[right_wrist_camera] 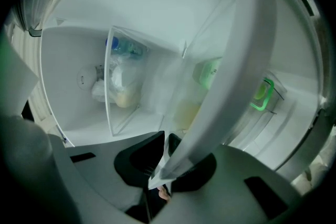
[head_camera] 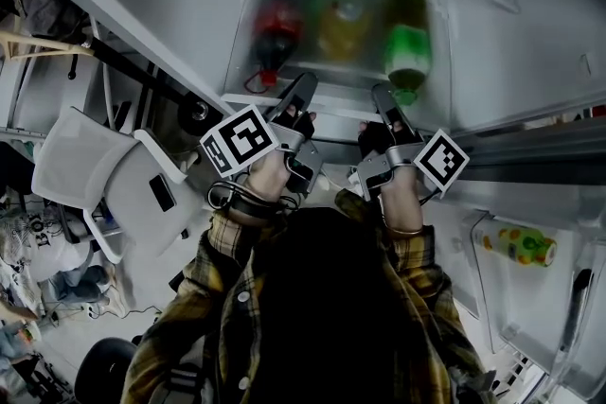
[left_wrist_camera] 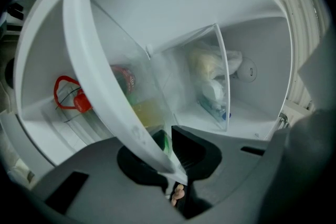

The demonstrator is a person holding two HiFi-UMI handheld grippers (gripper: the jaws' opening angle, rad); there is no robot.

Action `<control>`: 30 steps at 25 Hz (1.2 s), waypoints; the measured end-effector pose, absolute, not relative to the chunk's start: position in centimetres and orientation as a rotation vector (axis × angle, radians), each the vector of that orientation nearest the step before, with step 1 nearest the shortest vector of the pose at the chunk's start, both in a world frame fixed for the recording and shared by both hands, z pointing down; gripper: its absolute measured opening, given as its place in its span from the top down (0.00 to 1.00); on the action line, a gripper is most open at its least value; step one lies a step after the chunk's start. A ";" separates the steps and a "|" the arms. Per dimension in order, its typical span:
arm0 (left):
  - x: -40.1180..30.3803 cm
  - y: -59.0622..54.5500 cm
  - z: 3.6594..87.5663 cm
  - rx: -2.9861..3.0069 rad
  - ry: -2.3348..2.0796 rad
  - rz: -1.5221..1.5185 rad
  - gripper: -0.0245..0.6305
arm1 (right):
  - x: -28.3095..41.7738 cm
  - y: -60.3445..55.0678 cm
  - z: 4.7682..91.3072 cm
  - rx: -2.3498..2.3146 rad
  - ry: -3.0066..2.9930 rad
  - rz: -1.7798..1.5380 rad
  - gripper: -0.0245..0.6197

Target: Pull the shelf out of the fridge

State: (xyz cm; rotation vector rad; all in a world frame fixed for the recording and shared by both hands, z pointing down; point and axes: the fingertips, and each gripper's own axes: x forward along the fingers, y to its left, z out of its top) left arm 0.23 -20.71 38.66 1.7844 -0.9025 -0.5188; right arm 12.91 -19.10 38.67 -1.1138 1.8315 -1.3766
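The fridge shelf [head_camera: 333,101] is a glass sheet with a white front rim, and red, yellow and green bottles lie on it. My left gripper [head_camera: 299,101] is shut on the rim's left part. My right gripper [head_camera: 386,105] is shut on its right part. In the left gripper view the white rim of the shelf [left_wrist_camera: 100,76] runs diagonally down into the left gripper [left_wrist_camera: 167,153], pinched between the dark pads. In the right gripper view the rim of the shelf [right_wrist_camera: 236,76] slants down into the right gripper [right_wrist_camera: 166,159], held the same way.
The red bottle [head_camera: 276,31], yellow bottle [head_camera: 343,27] and green bottle [head_camera: 407,47] lie behind the rim. A clear bin [left_wrist_camera: 212,81] with bagged food sits lower inside. A white chair [head_camera: 99,170] stands at the left; the door bin [head_camera: 530,298] holding a yellow-green bottle [head_camera: 519,246] is at the right.
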 end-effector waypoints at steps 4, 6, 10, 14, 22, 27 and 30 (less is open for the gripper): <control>0.1 -19.8 38.4 1.788 -0.896 -0.523 0.88 | 12.8 -18.1 38.4 -1.107 1.836 -1.373 0.89; 0.1 -19.4 38.5 1.789 -0.895 -0.522 0.88 | 12.8 -17.7 38.5 -1.112 1.838 -1.375 0.89; 0.0 -18.9 38.4 1.792 -0.892 -0.522 0.88 | 12.7 -17.1 38.6 -1.115 1.846 -1.369 0.89; -0.2 -18.3 38.2 1.799 -0.890 -0.527 0.88 | 12.5 -16.6 38.3 -1.113 1.848 -1.362 0.89; -0.3 -17.2 38.2 1.803 -0.887 -0.522 0.88 | 12.4 -15.4 38.4 -1.116 1.851 -1.364 0.89; -0.4 -16.7 38.1 1.800 -0.884 -0.524 0.88 | 12.4 -14.9 38.4 -1.124 1.862 -1.361 0.89; -0.4 -16.2 38.0 1.800 -0.882 -0.528 0.88 | 12.4 -14.4 38.2 -1.118 1.866 -1.355 0.89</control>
